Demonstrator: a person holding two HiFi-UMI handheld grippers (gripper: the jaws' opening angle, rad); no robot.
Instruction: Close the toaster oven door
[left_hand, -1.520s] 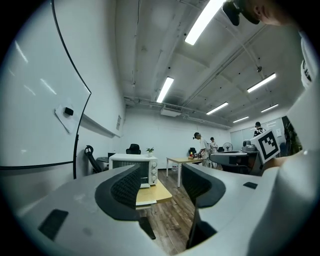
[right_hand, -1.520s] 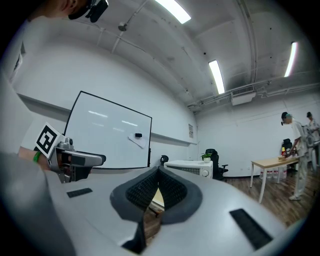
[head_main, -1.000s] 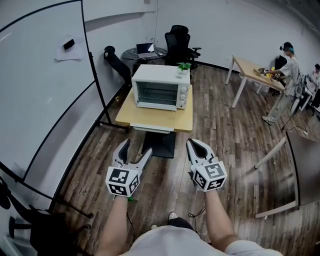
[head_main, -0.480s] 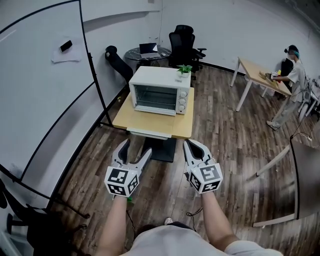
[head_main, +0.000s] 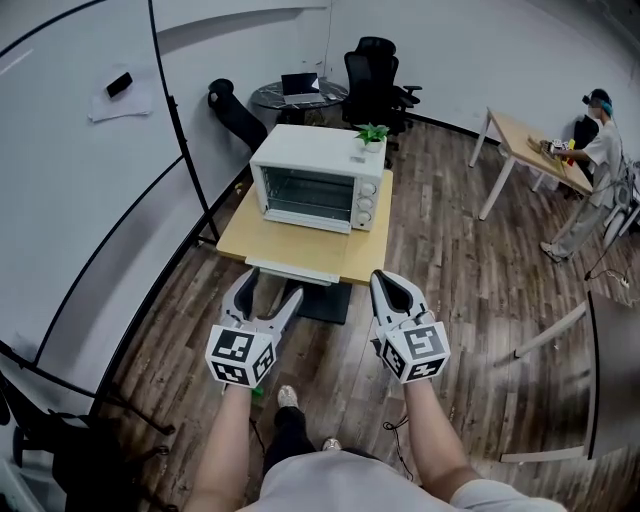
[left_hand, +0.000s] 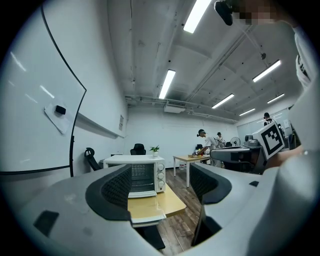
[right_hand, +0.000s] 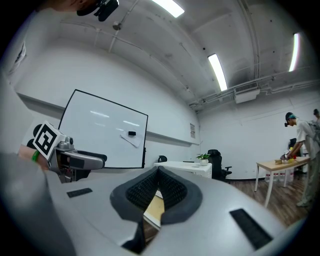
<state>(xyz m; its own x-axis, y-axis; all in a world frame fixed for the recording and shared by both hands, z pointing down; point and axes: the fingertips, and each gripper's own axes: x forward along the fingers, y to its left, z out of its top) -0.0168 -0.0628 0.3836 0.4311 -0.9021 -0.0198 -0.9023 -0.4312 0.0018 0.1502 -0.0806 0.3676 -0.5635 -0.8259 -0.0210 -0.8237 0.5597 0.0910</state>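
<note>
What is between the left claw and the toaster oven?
Between the left claw and the toaster oven lies only the bare front of the yellow table. The head view and the left gripper view both show it.

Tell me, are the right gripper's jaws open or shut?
Shut. In the right gripper view, the right gripper has its two dark pads meeting at their tips, with nothing held between them.

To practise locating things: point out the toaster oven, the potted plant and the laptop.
toaster oven (head_main: 306, 194), head view, on its glass door
potted plant (head_main: 372, 132), head view, on its green leaves
laptop (head_main: 300, 87), head view, on its screen
</note>
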